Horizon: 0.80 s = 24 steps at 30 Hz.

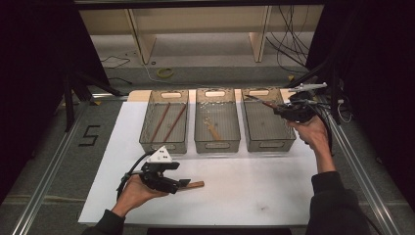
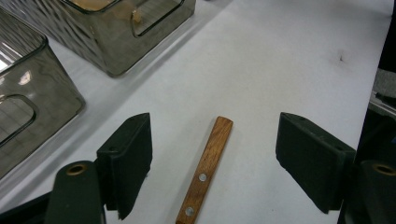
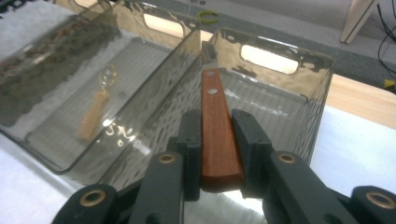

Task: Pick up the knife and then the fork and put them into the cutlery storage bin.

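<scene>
Between the spread left claw (image 2: 212, 163), a wooden knife handle (image 2: 205, 170) is framed for pickup; a wooden-handled knife (image 3: 217, 135) is pinched by the right claw (image 3: 217, 140), for dropping into the bin (image 3: 308, 60) below.

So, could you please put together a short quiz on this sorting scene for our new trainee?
1. True or false: the left claw is clamped on the wooden-handled utensil lying on the white table sheet.
2. What does the right claw grip? A) a clear plastic spoon B) a reddish-brown wooden handle with two rivets C) a pair of chopsticks
3. Fill in: the right claw is above the ___ of the three clear plastic bins, as the high view shows them.

Key
1. False: its jaws stand open on either side, apart from the handle.
2. B: the handle sits squeezed between the pads.
3. Rightmost.
</scene>
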### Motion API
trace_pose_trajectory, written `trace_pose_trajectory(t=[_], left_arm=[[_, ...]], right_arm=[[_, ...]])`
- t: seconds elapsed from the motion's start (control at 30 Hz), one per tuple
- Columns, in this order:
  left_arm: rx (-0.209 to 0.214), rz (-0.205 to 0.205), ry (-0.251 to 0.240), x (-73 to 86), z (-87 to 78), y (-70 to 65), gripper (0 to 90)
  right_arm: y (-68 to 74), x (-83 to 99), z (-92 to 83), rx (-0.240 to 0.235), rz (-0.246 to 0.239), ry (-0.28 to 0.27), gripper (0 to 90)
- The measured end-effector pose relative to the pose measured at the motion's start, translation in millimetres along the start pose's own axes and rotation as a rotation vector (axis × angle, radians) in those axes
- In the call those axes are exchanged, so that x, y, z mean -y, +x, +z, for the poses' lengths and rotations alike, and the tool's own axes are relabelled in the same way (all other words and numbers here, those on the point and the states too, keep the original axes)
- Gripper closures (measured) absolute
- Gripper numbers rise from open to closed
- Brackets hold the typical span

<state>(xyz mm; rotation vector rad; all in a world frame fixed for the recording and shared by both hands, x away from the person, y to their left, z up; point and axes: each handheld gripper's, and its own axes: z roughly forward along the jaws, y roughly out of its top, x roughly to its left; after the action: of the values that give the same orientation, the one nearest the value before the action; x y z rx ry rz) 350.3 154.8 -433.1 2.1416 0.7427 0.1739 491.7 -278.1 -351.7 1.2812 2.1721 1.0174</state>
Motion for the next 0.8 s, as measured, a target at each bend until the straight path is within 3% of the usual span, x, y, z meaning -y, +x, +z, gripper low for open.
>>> trace_pose_trajectory(t=[0.3,0.63,0.7,0.8], left_arm=[[-0.004,-0.039,-0.063,10.4,-2.3,6.6,23.8],[-0.014,-0.055,-0.051,14.5,-1.7,10.8,23.1],[-0.017,-0.056,-0.047,14.9,-1.7,11.6,23.1],[-0.015,-0.052,-0.038,15.3,-1.5,12.4,23.2]], right_arm=[[0.3,7.6,23.1,0.026,0.033,0.032,75.1],[8.7,8.4,40.3,0.043,0.046,0.073,74.6],[9.2,9.7,43.1,0.032,0.048,0.087,72.4],[11.6,9.2,44.3,-0.048,0.050,0.086,56.9]])
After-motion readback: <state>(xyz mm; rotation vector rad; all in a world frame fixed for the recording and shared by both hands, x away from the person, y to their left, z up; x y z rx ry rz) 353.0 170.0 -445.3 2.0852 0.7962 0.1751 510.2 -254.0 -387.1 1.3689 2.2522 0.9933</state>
